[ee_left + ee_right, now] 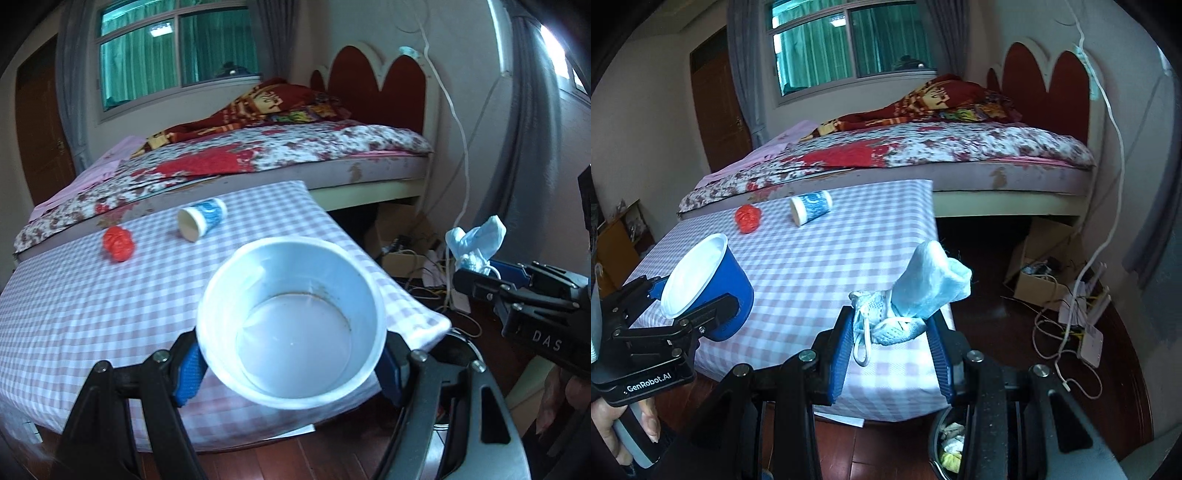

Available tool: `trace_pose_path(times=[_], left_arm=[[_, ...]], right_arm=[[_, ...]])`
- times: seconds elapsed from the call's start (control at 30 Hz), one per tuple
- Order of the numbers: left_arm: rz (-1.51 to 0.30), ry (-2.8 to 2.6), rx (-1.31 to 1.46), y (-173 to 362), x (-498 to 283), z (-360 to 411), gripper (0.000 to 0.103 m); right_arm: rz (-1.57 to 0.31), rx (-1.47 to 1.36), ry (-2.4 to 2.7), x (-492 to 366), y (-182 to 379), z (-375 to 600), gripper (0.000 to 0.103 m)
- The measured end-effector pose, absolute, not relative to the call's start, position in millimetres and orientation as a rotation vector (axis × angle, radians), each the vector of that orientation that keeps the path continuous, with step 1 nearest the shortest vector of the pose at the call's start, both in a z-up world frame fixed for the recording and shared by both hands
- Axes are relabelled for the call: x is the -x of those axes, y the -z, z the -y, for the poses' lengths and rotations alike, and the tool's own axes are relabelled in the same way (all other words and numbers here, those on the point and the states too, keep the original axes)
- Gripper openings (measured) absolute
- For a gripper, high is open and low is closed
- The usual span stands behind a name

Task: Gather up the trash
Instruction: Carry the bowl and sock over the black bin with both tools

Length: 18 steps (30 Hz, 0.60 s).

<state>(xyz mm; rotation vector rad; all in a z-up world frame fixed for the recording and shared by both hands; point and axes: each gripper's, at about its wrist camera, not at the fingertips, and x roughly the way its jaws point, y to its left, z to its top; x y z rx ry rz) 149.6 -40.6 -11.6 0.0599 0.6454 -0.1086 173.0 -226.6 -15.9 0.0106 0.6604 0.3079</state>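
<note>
My left gripper (291, 354) is shut on a blue cup with a white inside (291, 321), held above the near right corner of the checked table (92, 295); the cup also shows in the right wrist view (705, 284). My right gripper (892, 332) is shut on a crumpled light-blue face mask (923, 291), held over the table's near right edge; the mask also shows in the left wrist view (474, 243). A crumpled red wrapper (118, 243) (748, 218) and a tipped blue-and-white paper cup (202, 218) (810, 206) lie at the table's far side.
A trash bin (951, 446) with scraps in it stands on the wooden floor below my right gripper. A bed (923, 155) runs behind the table. A cardboard box (1038, 280) and tangled cables (1075, 325) lie on the floor to the right.
</note>
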Motion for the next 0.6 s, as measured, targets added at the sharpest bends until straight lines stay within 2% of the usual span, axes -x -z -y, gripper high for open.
trace_pose_path(times=[0.6], left_arm=[[-0.697, 0.348, -0.112, 48, -134, 142, 0.076]], right_arm=[[-0.695, -0.029, -0.178, -137, 52, 323, 0.041]])
